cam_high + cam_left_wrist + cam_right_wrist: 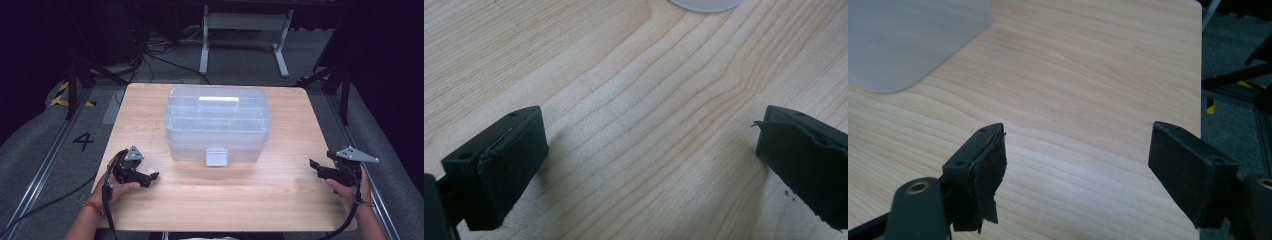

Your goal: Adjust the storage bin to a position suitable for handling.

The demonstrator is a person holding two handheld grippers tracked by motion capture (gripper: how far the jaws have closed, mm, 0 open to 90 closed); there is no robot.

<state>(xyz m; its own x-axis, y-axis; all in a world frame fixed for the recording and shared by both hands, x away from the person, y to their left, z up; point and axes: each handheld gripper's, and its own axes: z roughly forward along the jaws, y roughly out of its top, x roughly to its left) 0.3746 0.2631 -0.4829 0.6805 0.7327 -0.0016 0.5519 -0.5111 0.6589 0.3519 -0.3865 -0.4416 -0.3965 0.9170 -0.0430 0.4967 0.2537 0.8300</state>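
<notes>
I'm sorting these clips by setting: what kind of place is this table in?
Probably a lab or data-recording studio, not a home. A bare wooden table stands on grey carpet with loose cables on the floor, a number 4 marked beside it, and metal stands against dark surroundings.

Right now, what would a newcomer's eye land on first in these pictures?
The clear plastic storage box at the middle of the wooden table, lid down, with a white handle on top and a front latch. Then the two black tongs on either side of it, left and right, both open, holding nothing.
</notes>
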